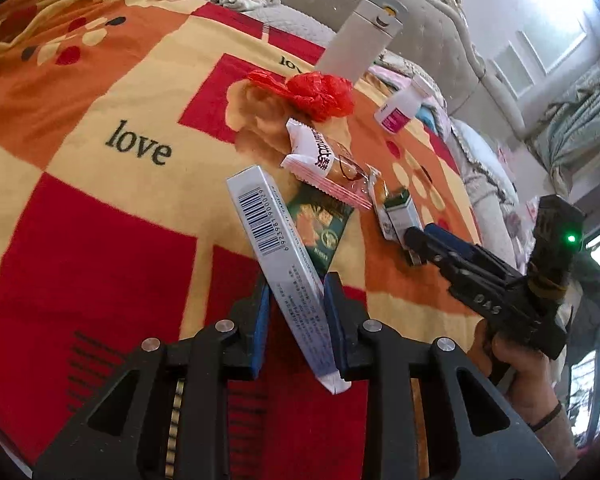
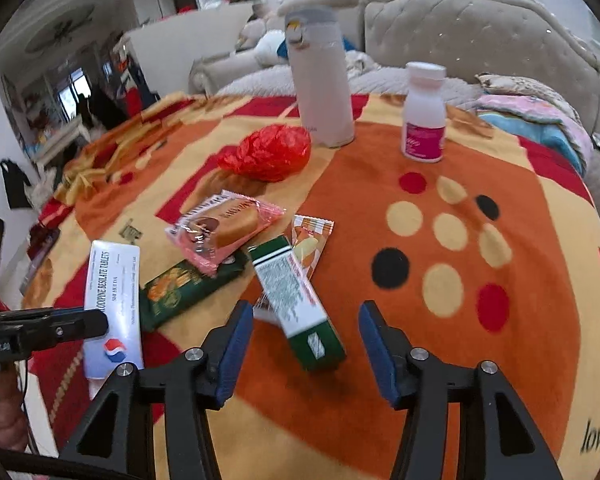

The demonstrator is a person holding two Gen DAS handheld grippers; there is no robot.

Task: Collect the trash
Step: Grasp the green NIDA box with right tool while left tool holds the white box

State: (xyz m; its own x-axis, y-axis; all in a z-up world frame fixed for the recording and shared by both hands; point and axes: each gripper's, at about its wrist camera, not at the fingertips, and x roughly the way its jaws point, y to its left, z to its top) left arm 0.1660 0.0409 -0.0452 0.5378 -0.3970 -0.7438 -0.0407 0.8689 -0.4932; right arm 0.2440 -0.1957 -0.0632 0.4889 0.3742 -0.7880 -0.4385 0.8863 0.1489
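My left gripper (image 1: 296,292) is shut on a white tablet box (image 1: 276,252) with a barcode and holds it tilted above the blanket; the box also shows in the right wrist view (image 2: 114,300). My right gripper (image 2: 304,332) is open, its fingers on either side of a green and white carton (image 2: 296,300), which also shows in the left wrist view (image 1: 400,216). A pink snack wrapper (image 2: 224,232), a dark green packet (image 2: 188,288), an orange sachet (image 2: 310,244) and a crumpled red plastic bag (image 2: 268,152) lie close by.
A patterned orange and red blanket (image 2: 460,168) covers the surface. A tall white flask (image 2: 324,84) and a white pill bottle (image 2: 423,116) stand at the far side. A beige tufted sofa (image 2: 480,28) is behind.
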